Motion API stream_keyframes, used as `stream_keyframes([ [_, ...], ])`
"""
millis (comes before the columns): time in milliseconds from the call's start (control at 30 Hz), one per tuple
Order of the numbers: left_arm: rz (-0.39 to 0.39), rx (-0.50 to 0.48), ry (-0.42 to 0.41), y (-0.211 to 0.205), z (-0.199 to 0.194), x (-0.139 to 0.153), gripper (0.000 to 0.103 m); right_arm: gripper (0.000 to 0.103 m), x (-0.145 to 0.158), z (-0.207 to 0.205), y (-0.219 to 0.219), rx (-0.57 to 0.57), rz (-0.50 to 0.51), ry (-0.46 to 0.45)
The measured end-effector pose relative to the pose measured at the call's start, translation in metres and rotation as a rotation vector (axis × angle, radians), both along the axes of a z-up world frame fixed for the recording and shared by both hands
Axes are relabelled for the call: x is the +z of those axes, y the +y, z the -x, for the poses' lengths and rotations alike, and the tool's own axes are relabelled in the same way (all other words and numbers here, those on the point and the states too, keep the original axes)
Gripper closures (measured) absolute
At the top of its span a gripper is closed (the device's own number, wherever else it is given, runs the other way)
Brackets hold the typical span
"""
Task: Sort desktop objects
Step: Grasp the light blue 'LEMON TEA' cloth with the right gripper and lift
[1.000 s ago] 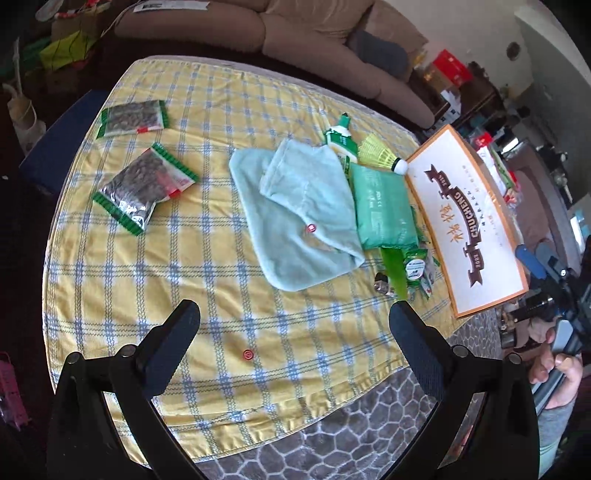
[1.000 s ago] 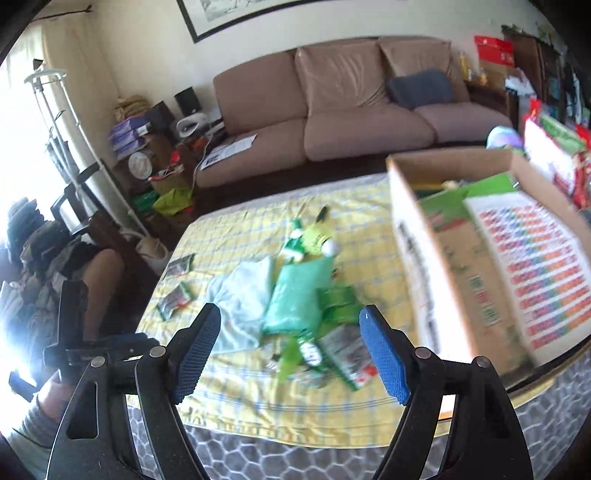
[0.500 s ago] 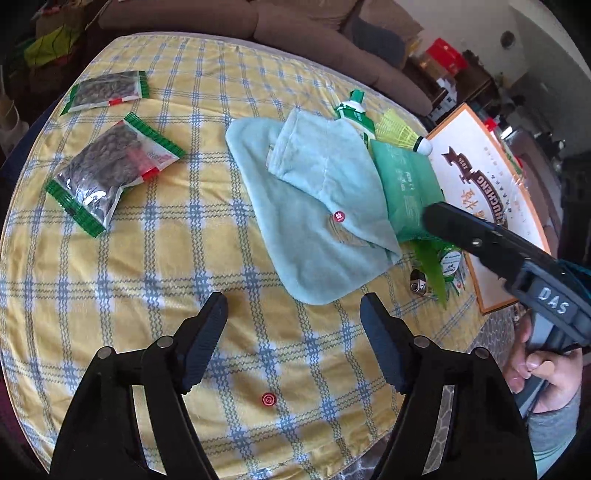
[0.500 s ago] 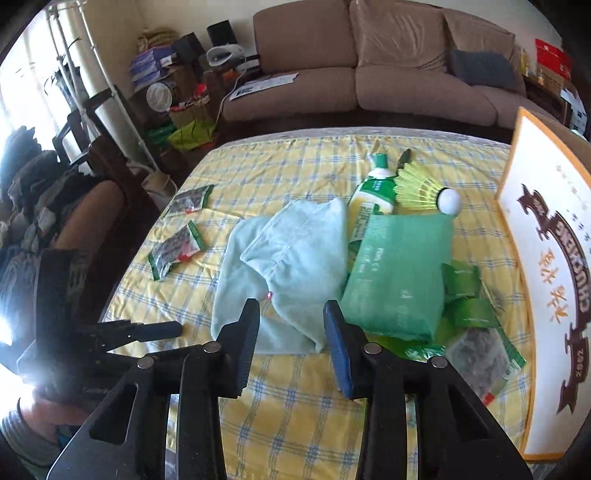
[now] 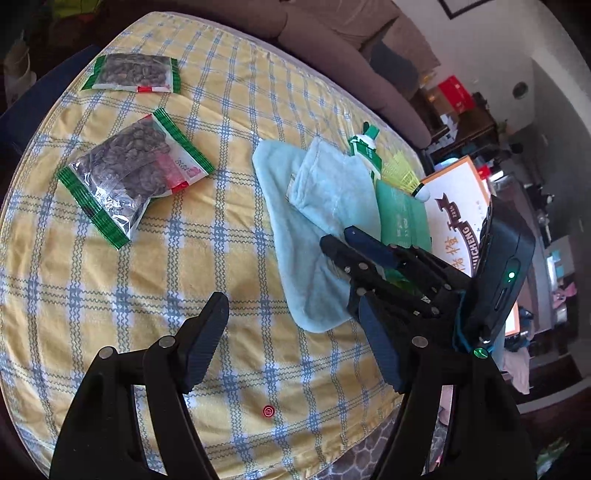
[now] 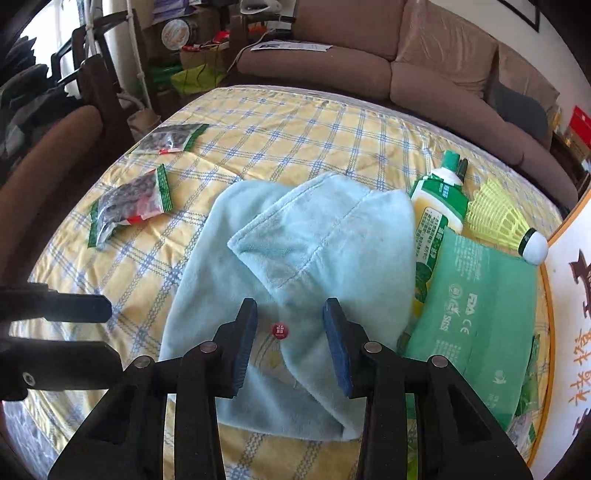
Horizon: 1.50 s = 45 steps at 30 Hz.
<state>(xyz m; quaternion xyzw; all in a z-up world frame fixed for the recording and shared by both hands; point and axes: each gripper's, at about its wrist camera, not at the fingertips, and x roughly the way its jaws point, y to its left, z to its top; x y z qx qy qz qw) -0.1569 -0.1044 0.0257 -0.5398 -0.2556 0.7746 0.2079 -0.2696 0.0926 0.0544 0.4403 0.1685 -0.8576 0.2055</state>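
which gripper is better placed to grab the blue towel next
Right. The right gripper hangs low over the light blue towel, jaws open astride its fold. The left gripper is open over bare tablecloth beside it.

A home living room: a brown sofa (image 6: 424,55) stands behind a table under a yellow checked cloth (image 6: 295,129), a framed picture (image 6: 524,13) hangs on the wall, and household clutter (image 6: 192,48) fills the corner.

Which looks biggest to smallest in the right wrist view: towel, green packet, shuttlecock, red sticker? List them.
1. towel
2. green packet
3. shuttlecock
4. red sticker
The towel lies nearest the camera, which exaggerates it.
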Motion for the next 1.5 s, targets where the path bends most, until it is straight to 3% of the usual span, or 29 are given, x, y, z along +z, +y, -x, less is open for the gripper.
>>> stream_keyframes([
  [33,-0.006,0.000,0.002,0.000,0.000,0.001,0.034,0.099,0.001,0.000,0.000,-0.011,-0.027,0.022],
  [167,-0.020,-0.016,0.010,0.008,-0.001,0.003,0.034,0.100,0.026,0.005,0.025,-0.092,0.122,0.038],
  [333,0.028,-0.062,0.025,0.033,-0.001,0.002,0.031,0.100,0.064,0.008,0.063,-0.167,0.289,0.033],
  [533,0.122,-0.100,0.062,0.061,-0.002,-0.003,0.033,0.100,0.084,0.004,0.090,-0.227,0.347,0.031],
  [567,0.117,-0.108,0.068,0.063,-0.002,-0.003,0.050,0.100,0.084,0.002,0.095,-0.240,0.367,0.028],
  [600,0.109,-0.116,0.064,0.065,-0.002,-0.004,0.090,0.100,0.085,0.000,0.101,-0.253,0.388,0.024],
  [633,0.111,-0.119,0.058,0.065,-0.002,-0.005,0.099,0.100,0.086,-0.003,0.106,-0.264,0.407,0.021],
  [667,0.099,-0.121,0.062,0.066,-0.004,-0.004,0.101,0.100,0.087,-0.007,0.111,-0.275,0.418,0.018],
  [867,-0.077,-0.200,0.059,0.069,-0.024,0.027,0.101,0.100,0.089,-0.028,0.138,-0.320,0.498,0.000],
  [1033,-0.176,-0.391,0.045,0.097,-0.075,0.057,0.101,0.100,0.095,-0.047,0.175,-0.368,0.583,-0.013],
  [1133,-0.153,-0.480,0.065,0.120,-0.099,0.064,0.101,0.100,0.086,-0.053,0.194,-0.398,0.587,-0.040],
  [1233,-0.124,-0.504,0.031,0.137,-0.103,0.055,0.101,0.100,0.070,-0.055,0.205,-0.431,0.564,-0.072],
  [1300,-0.072,-0.538,-0.020,0.148,-0.104,0.044,0.100,0.098,0.057,-0.055,0.210,-0.462,0.536,-0.116],
  [1400,0.019,-0.543,-0.041,0.152,-0.105,0.036,0.090,0.095,0.041,-0.057,0.216,-0.491,0.513,-0.151],
  [1467,0.060,-0.516,-0.020,0.147,-0.103,0.039,0.086,0.086,0.038,-0.060,0.217,-0.467,0.504,-0.153],
  [1500,0.071,-0.496,-0.007,0.142,-0.101,0.042,0.086,0.074,0.039,-0.062,0.216,-0.446,0.494,-0.144],
])
